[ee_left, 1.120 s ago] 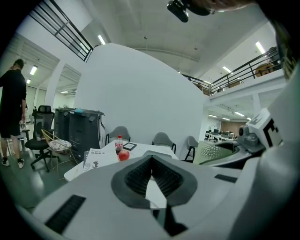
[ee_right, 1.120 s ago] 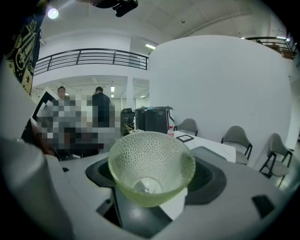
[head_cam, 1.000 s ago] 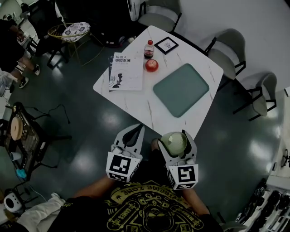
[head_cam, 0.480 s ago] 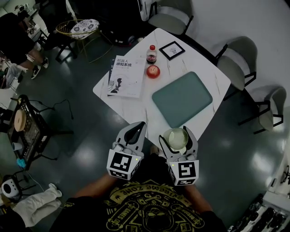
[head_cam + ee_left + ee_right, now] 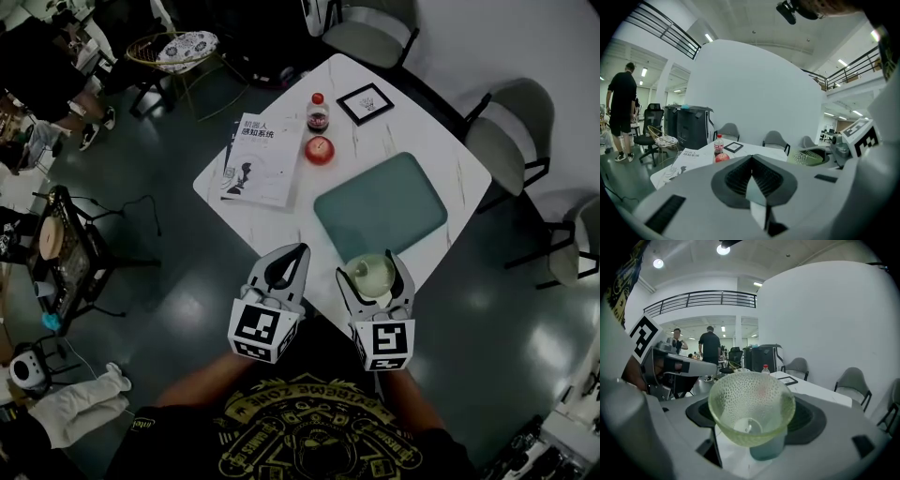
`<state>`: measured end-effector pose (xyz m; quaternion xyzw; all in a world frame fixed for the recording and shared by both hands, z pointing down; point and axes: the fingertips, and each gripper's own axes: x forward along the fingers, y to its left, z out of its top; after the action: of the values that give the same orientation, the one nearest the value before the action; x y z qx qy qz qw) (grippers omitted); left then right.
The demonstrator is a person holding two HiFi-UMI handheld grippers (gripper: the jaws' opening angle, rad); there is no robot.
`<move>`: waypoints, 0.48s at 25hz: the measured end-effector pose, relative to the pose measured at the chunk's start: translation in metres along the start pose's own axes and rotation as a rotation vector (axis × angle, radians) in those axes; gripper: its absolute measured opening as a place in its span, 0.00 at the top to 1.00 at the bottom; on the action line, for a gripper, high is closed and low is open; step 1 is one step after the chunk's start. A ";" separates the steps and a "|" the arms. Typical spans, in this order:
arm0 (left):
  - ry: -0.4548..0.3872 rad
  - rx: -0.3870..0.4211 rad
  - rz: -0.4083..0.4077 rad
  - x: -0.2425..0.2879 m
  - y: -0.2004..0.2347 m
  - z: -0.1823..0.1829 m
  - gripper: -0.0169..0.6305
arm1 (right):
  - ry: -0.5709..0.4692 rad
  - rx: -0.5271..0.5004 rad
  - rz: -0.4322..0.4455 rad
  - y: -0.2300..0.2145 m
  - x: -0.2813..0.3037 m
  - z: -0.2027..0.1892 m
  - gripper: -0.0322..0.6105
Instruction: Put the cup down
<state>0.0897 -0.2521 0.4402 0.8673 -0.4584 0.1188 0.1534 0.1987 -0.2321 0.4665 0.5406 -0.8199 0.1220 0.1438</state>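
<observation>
Cup (image 5: 751, 406), pale green pebbled glass, is gripped upright between the jaws of the right gripper (image 5: 373, 272). The left gripper (image 5: 292, 258) is held just beside it, jaws closed together on nothing. The white table (image 5: 281, 225) is seen directly ahead of both grippers.

Dim, greenish head view; gripper views fisheye-bent, black-cornered, with glary ceiling lamps (image 5: 723, 249), near surfaces perhaps blurred.
</observation>
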 end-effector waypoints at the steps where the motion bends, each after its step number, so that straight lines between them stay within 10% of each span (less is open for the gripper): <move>1: 0.000 0.003 0.000 0.006 -0.002 0.000 0.96 | 0.001 -0.001 0.002 -0.004 0.003 -0.001 0.33; 12: 0.051 0.048 0.012 0.053 -0.011 -0.024 0.96 | 0.031 -0.039 0.014 -0.037 0.038 -0.036 0.33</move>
<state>0.1267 -0.2777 0.4797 0.8648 -0.4564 0.1525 0.1436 0.2219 -0.2657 0.5159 0.5298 -0.8236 0.1153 0.1664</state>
